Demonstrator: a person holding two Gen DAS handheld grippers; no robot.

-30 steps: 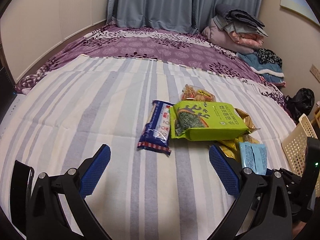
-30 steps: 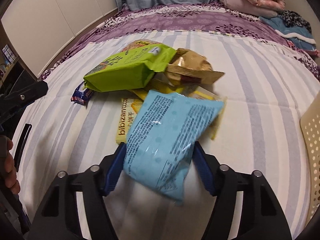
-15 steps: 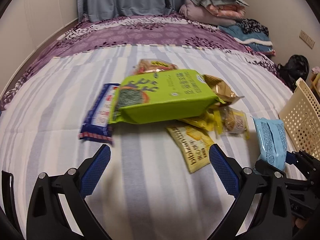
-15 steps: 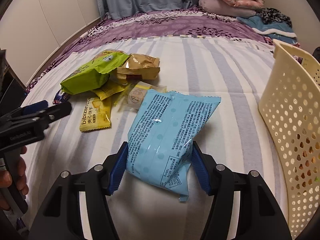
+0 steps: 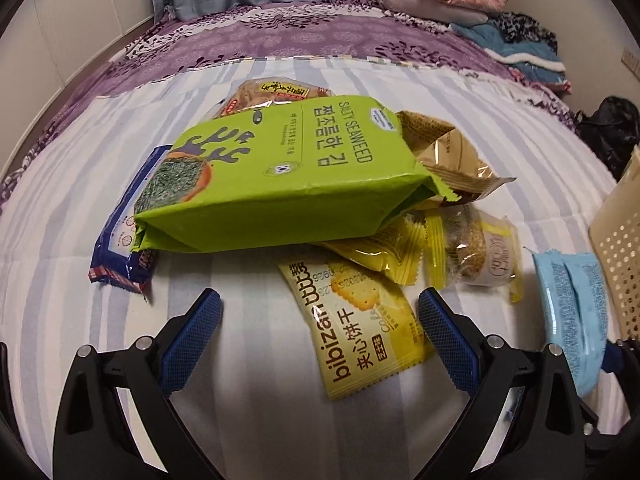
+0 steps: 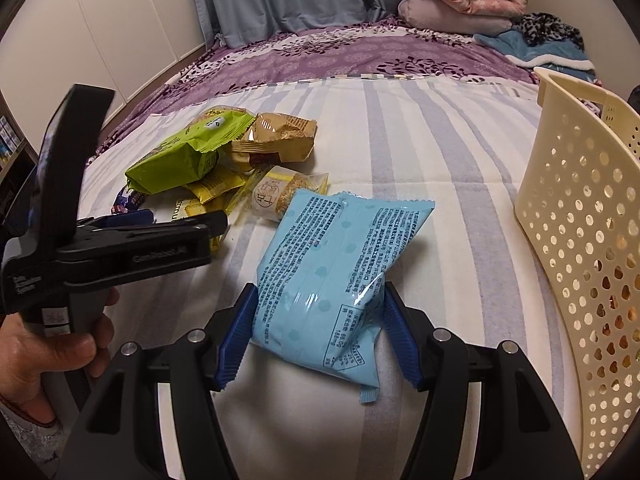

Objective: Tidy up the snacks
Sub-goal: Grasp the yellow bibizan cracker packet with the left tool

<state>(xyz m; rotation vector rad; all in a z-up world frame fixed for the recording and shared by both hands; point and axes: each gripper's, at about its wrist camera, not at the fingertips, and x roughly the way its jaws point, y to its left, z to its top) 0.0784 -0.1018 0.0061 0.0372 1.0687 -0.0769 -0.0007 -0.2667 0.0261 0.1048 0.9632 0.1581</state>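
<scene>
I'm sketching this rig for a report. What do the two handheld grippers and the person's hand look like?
Both the left gripper and the right gripper are black plastic with silver screws and two blue fingers with cross-hatched pads. Seen from the right wrist camera, the left gripper has faint printed lettering along its body and a white label on its grip. The bare left hand shows a grey cuff.

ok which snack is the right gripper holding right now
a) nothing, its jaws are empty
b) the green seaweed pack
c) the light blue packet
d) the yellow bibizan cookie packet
c: in the right wrist view the right gripper is shut on the light blue packet, its blue pads pressing both sides, beside the cream basket.
</scene>
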